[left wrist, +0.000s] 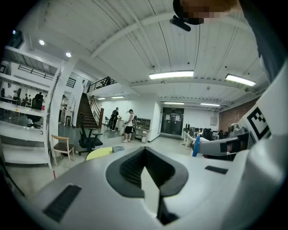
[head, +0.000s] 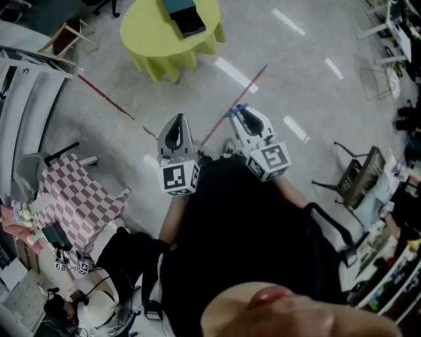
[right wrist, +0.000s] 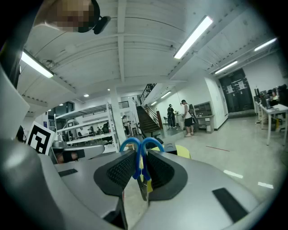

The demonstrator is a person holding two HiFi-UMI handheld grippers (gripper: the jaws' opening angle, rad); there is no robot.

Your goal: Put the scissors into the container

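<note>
The scissors [right wrist: 140, 162] had blue loop handles and closed blades. They were clamped between the jaws of the right gripper [right wrist: 137, 179], with the loops sticking out past the jaw tips and the blades pointing back into the gripper. The container [head: 185, 17], a dark box, sat on a yellow-green table [head: 148, 33], well apart from them.
</note>
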